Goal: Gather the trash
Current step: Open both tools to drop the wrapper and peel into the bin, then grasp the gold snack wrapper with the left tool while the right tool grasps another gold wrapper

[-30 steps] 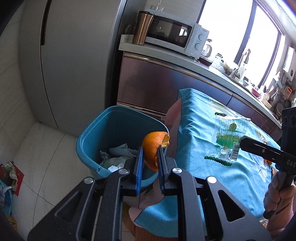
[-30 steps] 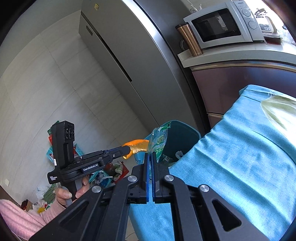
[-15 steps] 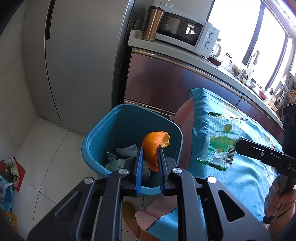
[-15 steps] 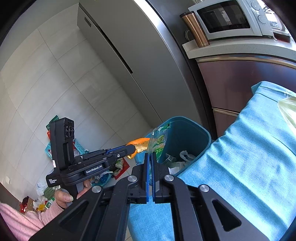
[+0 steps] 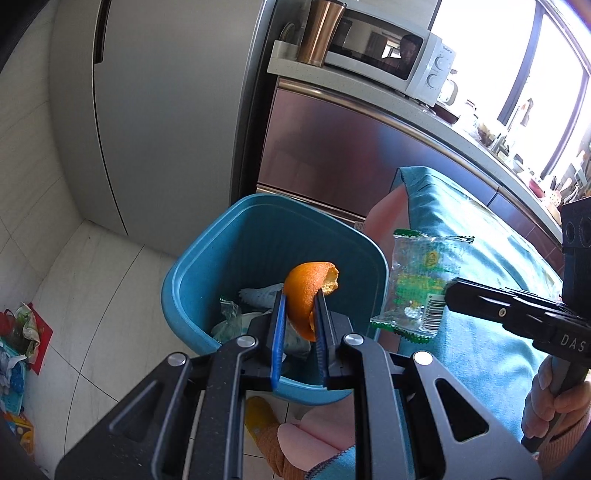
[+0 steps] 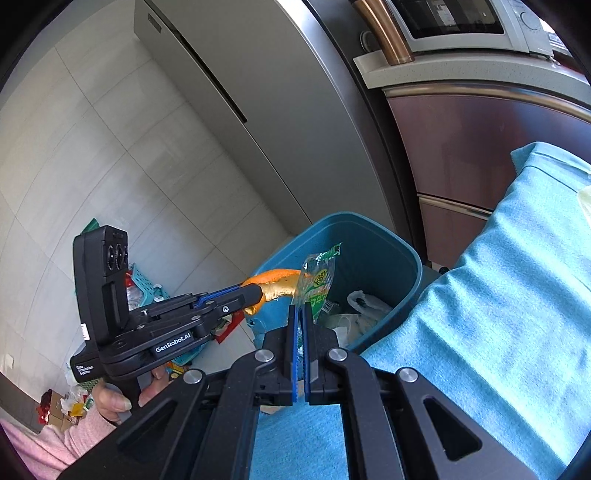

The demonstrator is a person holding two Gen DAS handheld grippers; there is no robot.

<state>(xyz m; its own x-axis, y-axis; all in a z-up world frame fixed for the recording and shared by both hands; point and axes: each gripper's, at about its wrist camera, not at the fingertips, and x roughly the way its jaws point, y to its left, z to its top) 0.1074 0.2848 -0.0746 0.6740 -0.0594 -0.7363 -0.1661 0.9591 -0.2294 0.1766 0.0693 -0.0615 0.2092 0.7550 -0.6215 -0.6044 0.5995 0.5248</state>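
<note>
My left gripper (image 5: 300, 300) is shut on a piece of orange peel (image 5: 308, 291) and holds it above the open blue trash bin (image 5: 207, 258). The bin has crumpled wrappers and tissue inside. My right gripper (image 6: 300, 308) is shut on a clear green-printed plastic wrapper (image 6: 319, 284) and holds it over the bin's near rim (image 6: 402, 254). In the left wrist view the wrapper (image 5: 417, 284) hangs at the bin's right edge, held by the right gripper (image 5: 448, 290). In the right wrist view the left gripper (image 6: 256, 290) holds the peel (image 6: 277, 282) beside the wrapper.
A table under a teal cloth (image 5: 480, 258) stands right of the bin. A grey fridge (image 5: 166, 92) and a counter with a microwave (image 5: 384, 59) and copper tumbler (image 5: 319, 31) stand behind. Loose clutter lies on the tiled floor (image 5: 18, 332) at left.
Both grippers have moved toward the bin. The peel now hangs over the bin's inside and the wrapper has come from over the table to the bin's rim.
</note>
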